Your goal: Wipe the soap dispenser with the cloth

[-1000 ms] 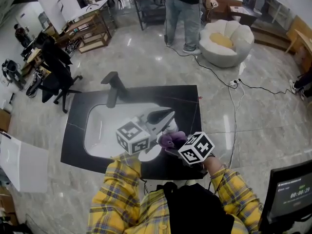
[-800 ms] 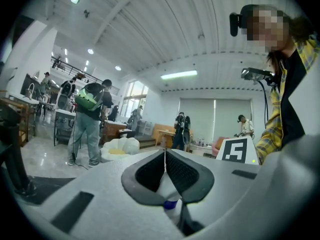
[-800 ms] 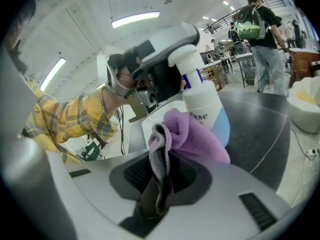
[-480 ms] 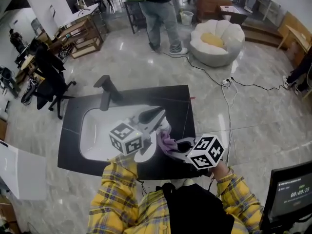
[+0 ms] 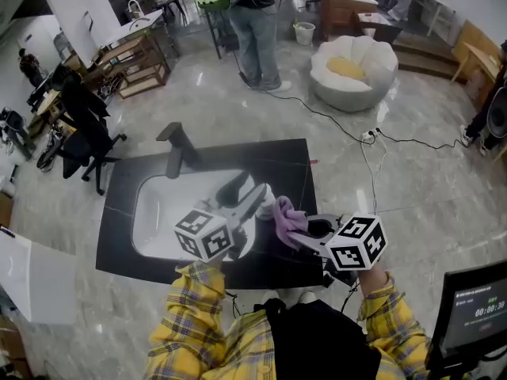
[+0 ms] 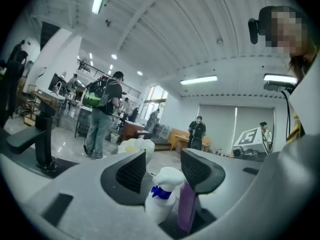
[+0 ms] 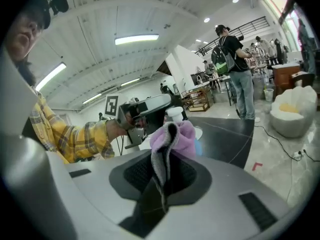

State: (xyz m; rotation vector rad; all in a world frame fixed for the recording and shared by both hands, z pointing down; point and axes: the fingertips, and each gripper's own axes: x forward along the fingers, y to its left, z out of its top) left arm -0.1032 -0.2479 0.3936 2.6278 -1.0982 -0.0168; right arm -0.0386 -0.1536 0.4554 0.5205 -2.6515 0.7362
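Task's thing: the soap dispenser (image 6: 161, 204), white with a blue collar, is upright between the fingers of the left gripper (image 6: 162, 171). It seems to stand on the dark counter (image 5: 295, 163), though its base is hidden.
Left side: the fingers have just been opening and stand released on either side of the dispenser, pads clear of it.
Right side: the right gripper (image 7: 167, 171) has its fingers clenched on the purple cloth (image 7: 172, 139). A bunched fold sticks out past the tips, just right of the dispenser in the head view.
Step in hand: probably bringing the cloth onto the dispenser to wipe it.
Doing it well: the dispenser looks light and is unheld, so steady it low on its body first. Lead with the loose fold rather than the fingertips, and stroke from the cap downward.
Risk: a sideways push could tip it into the sink (image 5: 154, 212) to the dispenser's left.
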